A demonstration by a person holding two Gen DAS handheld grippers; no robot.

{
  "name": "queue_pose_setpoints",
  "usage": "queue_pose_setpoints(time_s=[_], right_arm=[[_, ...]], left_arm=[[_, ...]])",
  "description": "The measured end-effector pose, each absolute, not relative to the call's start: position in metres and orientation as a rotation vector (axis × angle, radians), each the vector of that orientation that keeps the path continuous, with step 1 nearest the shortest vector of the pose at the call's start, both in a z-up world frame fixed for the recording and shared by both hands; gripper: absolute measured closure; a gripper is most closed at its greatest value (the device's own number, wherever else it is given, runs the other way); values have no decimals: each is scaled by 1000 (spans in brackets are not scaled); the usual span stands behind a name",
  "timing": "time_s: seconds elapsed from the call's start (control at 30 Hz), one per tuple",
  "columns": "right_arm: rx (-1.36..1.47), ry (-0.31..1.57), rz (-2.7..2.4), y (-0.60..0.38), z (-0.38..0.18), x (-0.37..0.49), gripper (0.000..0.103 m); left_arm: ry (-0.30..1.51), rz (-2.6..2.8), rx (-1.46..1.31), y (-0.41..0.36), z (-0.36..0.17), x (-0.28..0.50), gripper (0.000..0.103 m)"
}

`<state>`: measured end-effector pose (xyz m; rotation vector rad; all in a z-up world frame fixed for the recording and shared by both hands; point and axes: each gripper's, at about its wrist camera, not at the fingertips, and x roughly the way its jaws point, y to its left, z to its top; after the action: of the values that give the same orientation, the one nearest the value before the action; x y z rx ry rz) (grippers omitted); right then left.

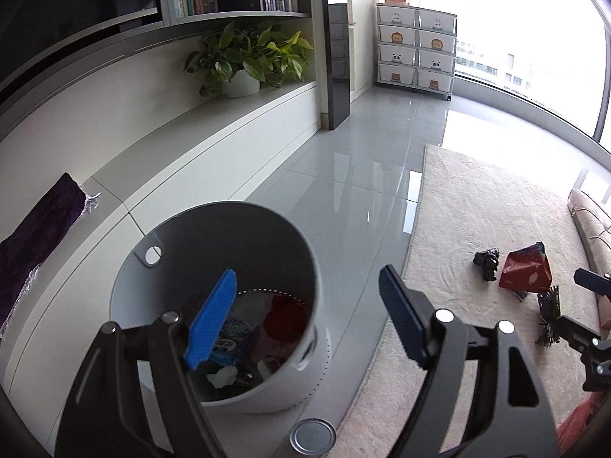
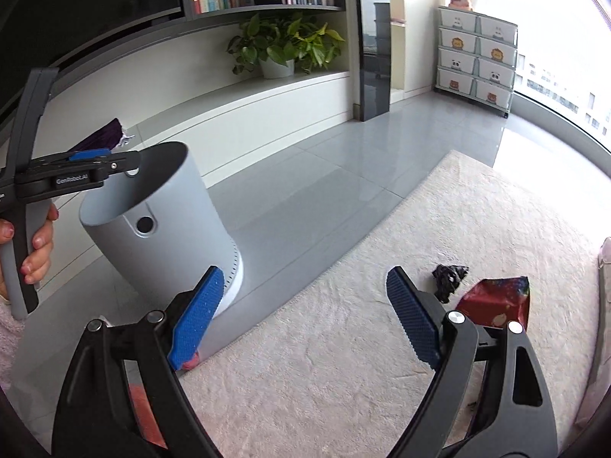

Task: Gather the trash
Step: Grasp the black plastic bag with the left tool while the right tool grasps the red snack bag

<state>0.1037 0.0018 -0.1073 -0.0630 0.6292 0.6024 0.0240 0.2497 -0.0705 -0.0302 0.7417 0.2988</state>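
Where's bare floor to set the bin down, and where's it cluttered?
Free: the grey tiles between the white cabinet and the rug's edge, beyond the bin. Also the rug in front of the open right gripper. Crowded: the rug's right side, with black crumpled trash and the red wrapper near the sofa.

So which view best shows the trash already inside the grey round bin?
Left wrist: it looks down into the grey round bin, showing wrappers and white paper. Right wrist sees only its outer wall.
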Motion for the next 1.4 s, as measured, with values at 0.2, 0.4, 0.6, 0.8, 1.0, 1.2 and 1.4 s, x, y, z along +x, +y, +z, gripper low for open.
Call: queue_pose_setpoints(time_s=[0.2, 0.4, 0.6, 0.8, 1.0, 1.2, 1.4], right_arm=[[17, 661, 426, -93, -140, 135, 19], [95, 701, 281, -187, -177, 181, 19], [140, 757, 225, -248, -229, 248, 19], [171, 815, 221, -267, -272, 298, 19], [188, 862, 243, -260, -306, 329, 19], [200, 895, 243, -258, -321, 349, 19], [207, 932, 266, -251, -334, 362, 20]], left_arm=[[796, 177, -6, 177, -106, 71, 26], [871, 64, 0, 103, -156, 131, 26], [928, -20, 18, 35, -206, 198, 26], [980, -62, 32, -19, -263, 268, 26], [1056, -58, 56, -45, -322, 324, 26], [1117, -19, 73, -46, -364, 360, 29], [1137, -71, 81, -47, -372, 360, 73]])
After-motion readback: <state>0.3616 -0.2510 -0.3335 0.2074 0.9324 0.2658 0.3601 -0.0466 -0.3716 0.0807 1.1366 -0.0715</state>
